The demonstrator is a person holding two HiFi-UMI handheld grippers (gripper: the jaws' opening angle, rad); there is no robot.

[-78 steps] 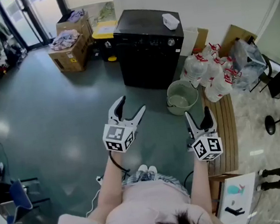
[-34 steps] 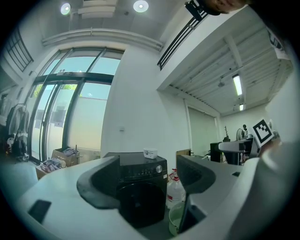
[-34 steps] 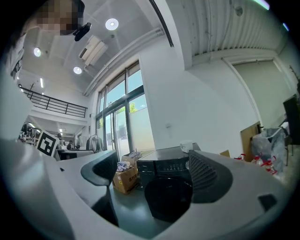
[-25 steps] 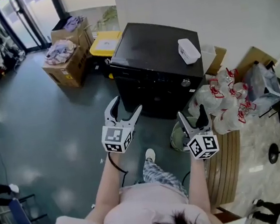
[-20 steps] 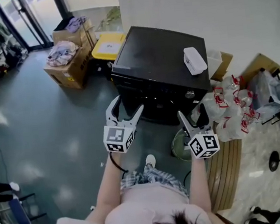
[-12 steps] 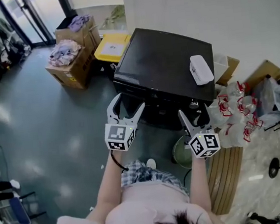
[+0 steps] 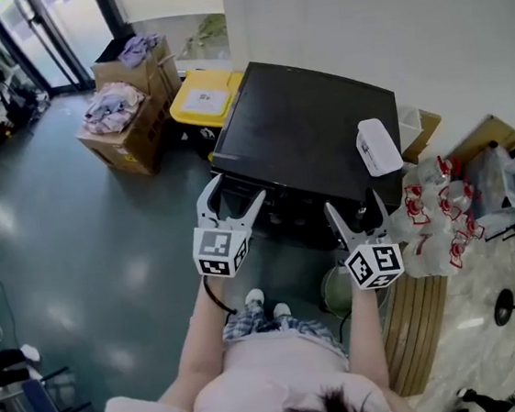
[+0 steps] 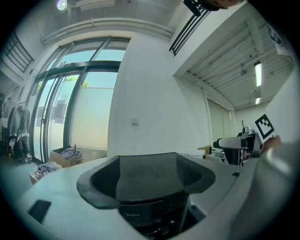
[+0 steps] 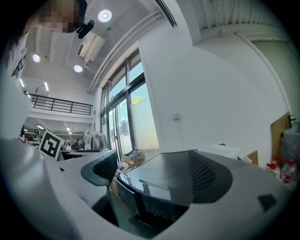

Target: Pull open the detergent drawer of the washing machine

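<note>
The black washing machine (image 7: 309, 134) stands against the white wall, its front facing me. Over its front top edge near the left corner, my left gripper (image 7: 235, 194) is open and empty. In the left gripper view the machine's top and upper front panel (image 8: 140, 213) show between the spread jaws. My right gripper (image 7: 357, 208) is also open and empty, in front of the machine's right front corner. The right gripper view shows the machine (image 9: 161, 180) at an angle between its jaws. I cannot make out the detergent drawer as a separate part; the left gripper covers that corner.
A white box (image 7: 378, 146) lies on the machine's top at the right. A yellow-lidded bin (image 7: 206, 95) and cardboard boxes of clothes (image 7: 122, 114) stand to the left. Bagged bottles (image 7: 443, 216), a green bucket (image 7: 339, 285) and a wooden bench (image 7: 417, 321) are at the right.
The person has walked up to the washing machine, which now sits much nearer. Both grippers have stayed open and reach its front edge.
</note>
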